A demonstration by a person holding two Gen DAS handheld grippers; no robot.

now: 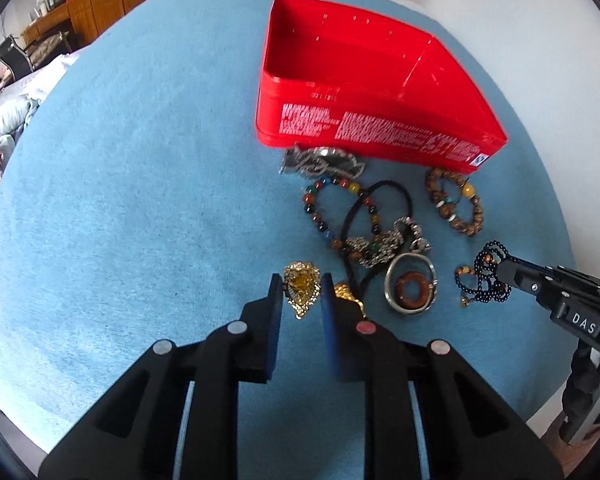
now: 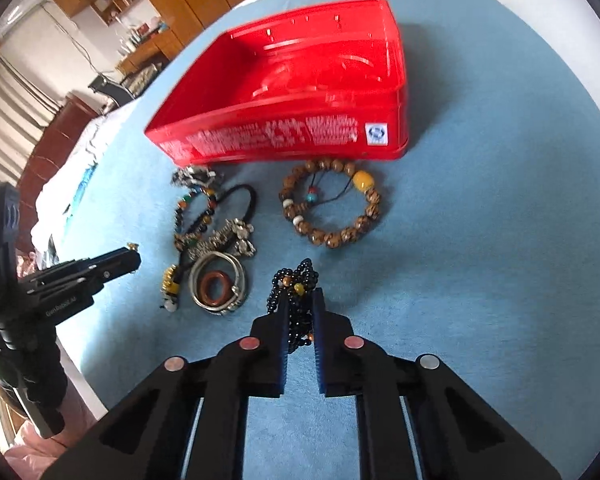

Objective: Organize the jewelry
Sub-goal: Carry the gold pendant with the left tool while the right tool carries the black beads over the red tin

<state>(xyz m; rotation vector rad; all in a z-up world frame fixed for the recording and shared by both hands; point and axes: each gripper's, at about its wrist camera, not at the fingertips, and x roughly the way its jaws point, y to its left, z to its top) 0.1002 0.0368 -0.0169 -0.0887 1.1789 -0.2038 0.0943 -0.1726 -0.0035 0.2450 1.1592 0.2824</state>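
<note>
An empty red box (image 1: 364, 80) stands on the blue cloth, also in the right wrist view (image 2: 300, 92). Jewelry lies in front of it. My left gripper (image 1: 302, 284) has its fingers on either side of a gold pendant (image 1: 300, 286), with small gaps, so it is open around it. My right gripper (image 2: 300, 300) is closed on a black bead necklace (image 2: 296, 292), which bunches between the fingers; it also shows in the left wrist view (image 1: 486, 276). A brown wooden bead bracelet (image 2: 332, 204) lies near the box.
A coloured bead bracelet (image 1: 340, 216), a black cord (image 1: 380, 216), silver pieces (image 1: 320, 162) and a silver bangle with a brown ring (image 1: 410, 288) lie between the grippers. Yellow beads (image 2: 170, 284) lie by the bangle. The cloth covers a round table (image 1: 120, 200).
</note>
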